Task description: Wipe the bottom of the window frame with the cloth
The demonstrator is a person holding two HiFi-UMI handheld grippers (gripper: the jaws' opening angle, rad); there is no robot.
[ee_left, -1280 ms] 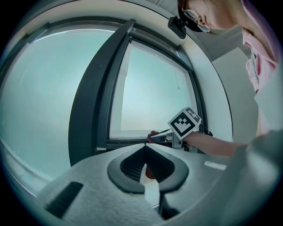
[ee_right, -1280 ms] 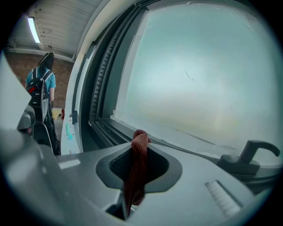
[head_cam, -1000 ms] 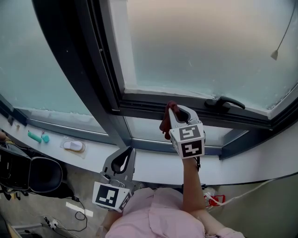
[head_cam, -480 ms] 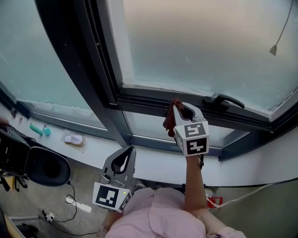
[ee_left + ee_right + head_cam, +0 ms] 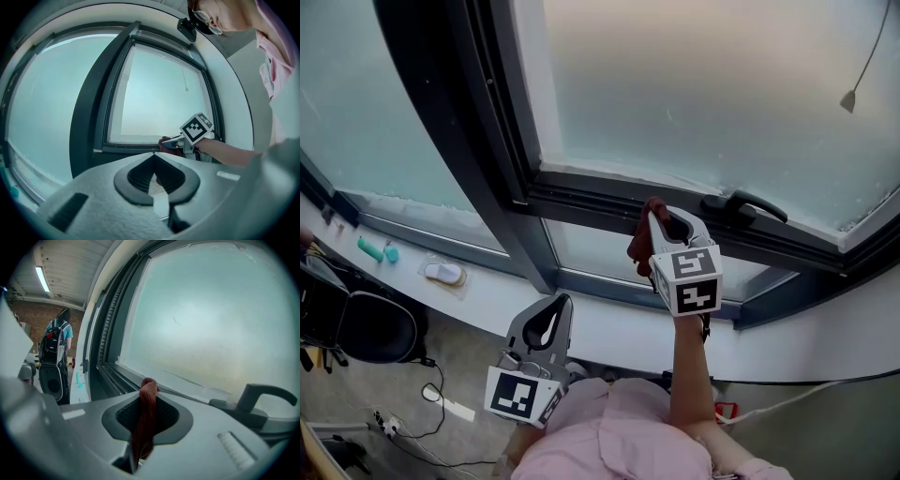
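Note:
My right gripper (image 5: 657, 212) is shut on a dark red cloth (image 5: 639, 242), whose folded top (image 5: 148, 389) sticks out past the jaws. The cloth end sits against the dark bottom rail of the window frame (image 5: 591, 202), just left of the black window handle (image 5: 741, 205). Lower down, my left gripper (image 5: 560, 303) is shut and empty, near the white sill (image 5: 609, 323). In the left gripper view the right gripper (image 5: 176, 143) and cloth (image 5: 165, 142) show at the frame's lower edge (image 5: 126, 149).
A thick dark mullion (image 5: 478, 141) runs diagonally left of the sash. On the sill lie a teal object (image 5: 370, 249) and a small white item (image 5: 442, 273). A black chair (image 5: 366, 328) stands below. A blind cord weight (image 5: 847, 101) hangs at upper right.
The right gripper with the cloth has shifted slightly right along the bottom rail. The left gripper has stayed where it was.

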